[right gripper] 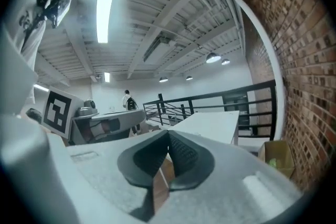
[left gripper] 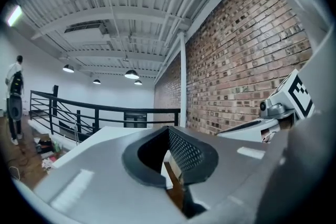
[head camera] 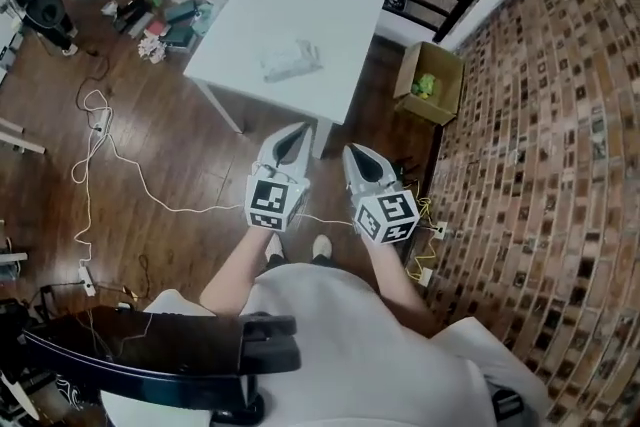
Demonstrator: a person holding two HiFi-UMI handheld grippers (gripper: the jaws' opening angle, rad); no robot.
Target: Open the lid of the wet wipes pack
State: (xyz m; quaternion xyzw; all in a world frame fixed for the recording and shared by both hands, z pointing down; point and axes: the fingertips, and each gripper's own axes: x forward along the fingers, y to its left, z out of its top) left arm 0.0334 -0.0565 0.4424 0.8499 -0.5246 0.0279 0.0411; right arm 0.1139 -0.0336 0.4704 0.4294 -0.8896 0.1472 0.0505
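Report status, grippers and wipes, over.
Left gripper shut, empty. Right gripper shut, empty. Wet wipes pack lies on white table ahead, untouched. White cable crosses floor short of table.

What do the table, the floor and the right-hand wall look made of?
Table: smooth matte white top, perhaps laminate or painted board. Floor: dark wood planks, with seams and a slight sheen showing. Wall: rough reddish brick with pale mortar lines.

We see a white table (head camera: 340, 25) at 12 o'clock and a cardboard box (head camera: 432, 80) at 2 o'clock. A white cable (head camera: 185, 211) lies on the wood floor (head camera: 190, 145) at 9 o'clock.
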